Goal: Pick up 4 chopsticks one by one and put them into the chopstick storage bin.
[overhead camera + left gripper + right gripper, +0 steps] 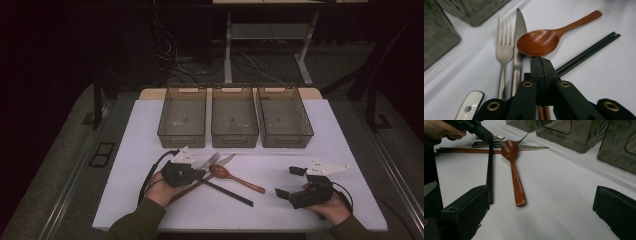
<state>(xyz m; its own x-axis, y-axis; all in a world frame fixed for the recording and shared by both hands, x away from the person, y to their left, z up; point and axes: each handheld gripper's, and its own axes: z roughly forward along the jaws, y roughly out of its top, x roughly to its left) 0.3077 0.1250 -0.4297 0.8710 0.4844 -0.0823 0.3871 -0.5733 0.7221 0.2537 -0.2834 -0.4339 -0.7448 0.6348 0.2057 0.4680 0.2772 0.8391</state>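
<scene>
My left gripper is shut over a pile of cutlery, its tips on the near end of the black chopsticks. Just past the tips lies a brown wooden spoon. Beside it are a steel fork and a serrated knife. Brown chopsticks run under the gripper. My right gripper stands open to the right, with nothing between its jaws.
Three smoky plastic bins stand in a row at the back of the white mat. A white handle with a hole lies left of the fork. Bare mat separates the spoon from my right gripper.
</scene>
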